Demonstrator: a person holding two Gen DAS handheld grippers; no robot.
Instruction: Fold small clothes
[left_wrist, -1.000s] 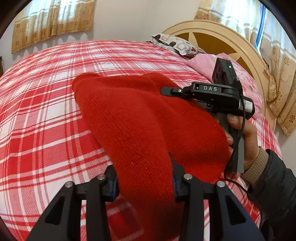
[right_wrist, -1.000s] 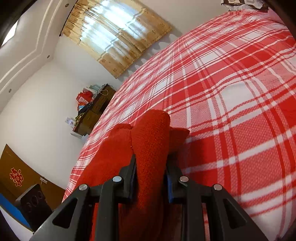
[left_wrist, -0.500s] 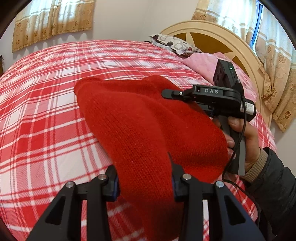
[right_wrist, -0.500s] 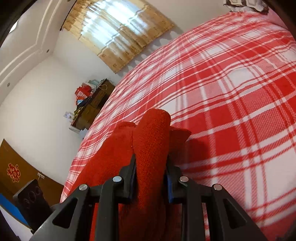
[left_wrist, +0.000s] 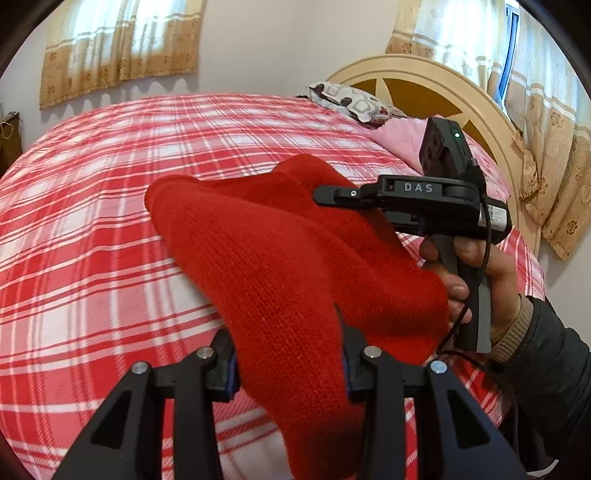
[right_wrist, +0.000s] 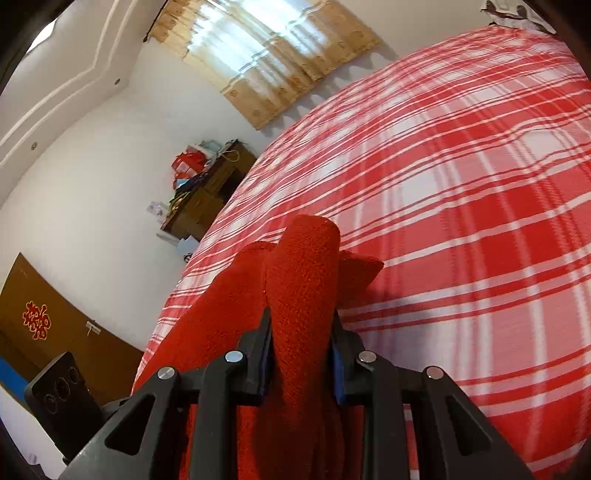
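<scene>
I have the red knit garment (left_wrist: 280, 266) pinched in both grippers and lifted above the red plaid bedspread (left_wrist: 85, 236). In the left wrist view my left gripper (left_wrist: 288, 363) is clamped on a thick bunch of it at bottom centre, and the cloth runs from there up and to the right, where my right gripper (left_wrist: 332, 194) bites its far edge at centre right, held by a hand (left_wrist: 476, 273) in a dark sleeve. So the long axis runs diagonally between the two tools, with a loose corner jutting toward the upper left of the frame. Both hands are on it; neither is nearer.

The right wrist view shows what the left cannot: a rolled fold standing up between the right gripper (right_wrist: 301, 363) fingers, narrowly closed on it, and open bedspread (right_wrist: 461, 206) filling the right of the frame. I judge that is where the garment should be laid. Only the left view shows how the sheet hangs between the tools.
</scene>
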